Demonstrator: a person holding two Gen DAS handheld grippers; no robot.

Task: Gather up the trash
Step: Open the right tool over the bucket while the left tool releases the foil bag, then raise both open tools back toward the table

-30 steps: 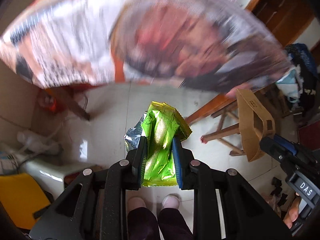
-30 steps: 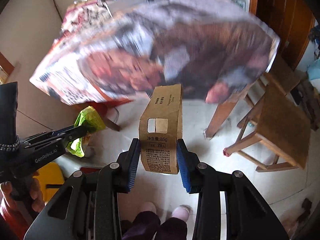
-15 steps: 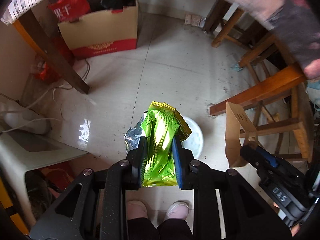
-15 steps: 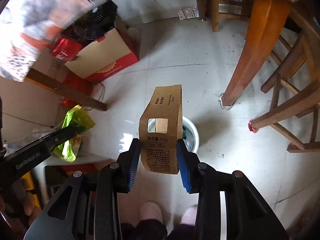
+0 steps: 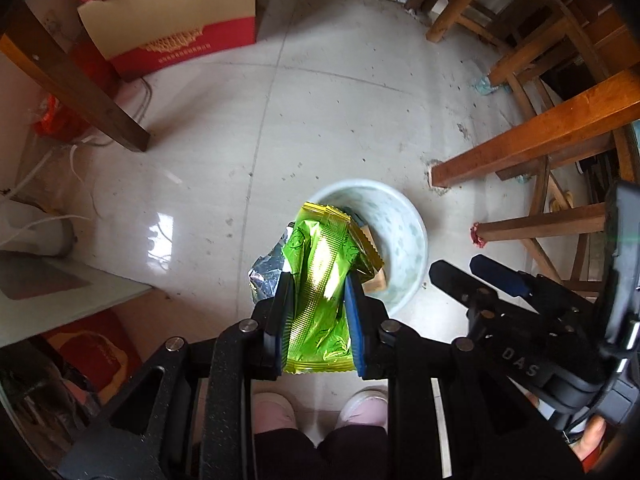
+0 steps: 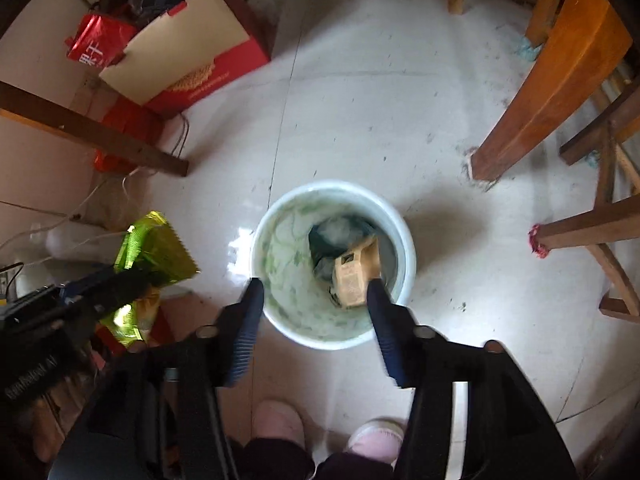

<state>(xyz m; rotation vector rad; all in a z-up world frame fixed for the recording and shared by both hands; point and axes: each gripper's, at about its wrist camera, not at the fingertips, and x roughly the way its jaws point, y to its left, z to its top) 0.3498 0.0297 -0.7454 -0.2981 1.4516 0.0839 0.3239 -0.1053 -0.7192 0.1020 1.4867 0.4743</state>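
Observation:
My left gripper (image 5: 316, 280) is shut on a shiny green snack wrapper (image 5: 318, 276) and holds it above the near left rim of a white trash bin (image 5: 404, 224) on the floor. The wrapper also shows at the left of the right wrist view (image 6: 154, 240). My right gripper (image 6: 316, 288) is open and empty, right above the bin (image 6: 280, 264). A brown paper bag (image 6: 354, 276) lies inside the bin on dark trash, close to my right finger. The right gripper also shows at the right of the left wrist view (image 5: 480, 276).
Wooden table and stool legs (image 6: 544, 80) stand to the right of the bin. A red and tan cardboard box (image 6: 188, 48) sits at the back left beside a dark table leg (image 6: 92, 132). Cables and a white appliance (image 5: 28, 232) lie at the left. My feet (image 6: 328, 432) are below.
Both grippers tilted down from the table to the floor and moved over the bin. My right gripper opened and the brown paper bag dropped into the bin. The left still holds the wrapper.

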